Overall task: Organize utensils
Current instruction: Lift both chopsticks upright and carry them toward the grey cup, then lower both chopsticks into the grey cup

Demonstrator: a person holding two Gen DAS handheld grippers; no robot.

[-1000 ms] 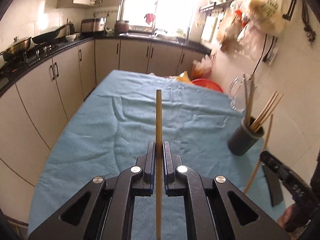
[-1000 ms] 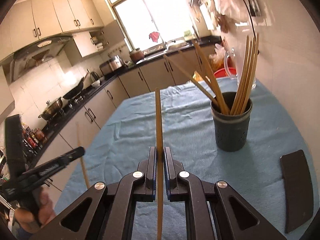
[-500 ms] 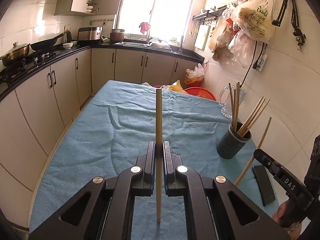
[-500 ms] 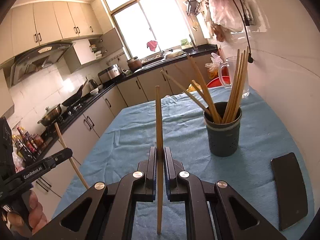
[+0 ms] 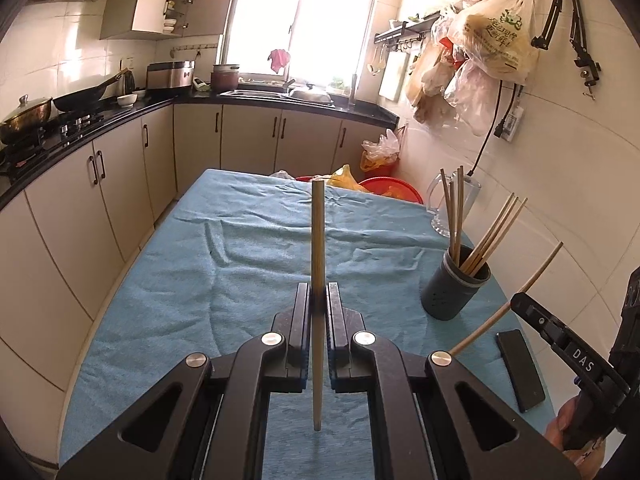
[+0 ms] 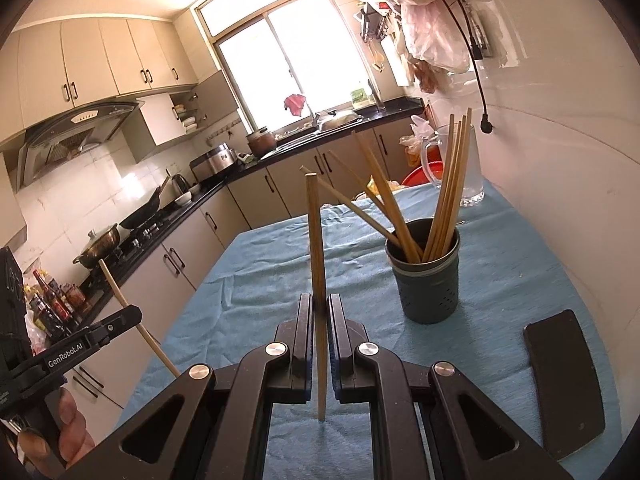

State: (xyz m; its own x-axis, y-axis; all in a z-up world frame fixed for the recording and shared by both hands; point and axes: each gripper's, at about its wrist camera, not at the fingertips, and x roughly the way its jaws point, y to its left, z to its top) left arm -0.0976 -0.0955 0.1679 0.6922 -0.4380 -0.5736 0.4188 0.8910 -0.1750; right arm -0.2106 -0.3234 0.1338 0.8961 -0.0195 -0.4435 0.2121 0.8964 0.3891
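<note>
Your left tool is closed down tight on a single chopstick, its two fingers pinching the stick near its middle so it stands upright, the top end pointing to 12 o'clock and the bottom end hanging free above the blue cloth on the table. From this tool, the dark utensil cup sits at about 2 o'clock, standing on the cloth with a bundle of chopsticks fanned out of it. A clear glass jug stands beyond the cup, near the wall.

Moving right, your right tool has its fingers likewise clamped on a second chopstick, held upright and leaning slightly, lower tip clear of the cloth. The cup is at about 1 o'clock from this tool, near but apart from it. A flat black phone lies on the cloth at 3 o'clock, just right of the cup.

In the left wrist view, your right tool appears at the right edge, mostly cut off by the frame; in the right wrist view your left tool shows at the lower left, its body also cropped. How many sticks the cup holds is hard to count.
</note>
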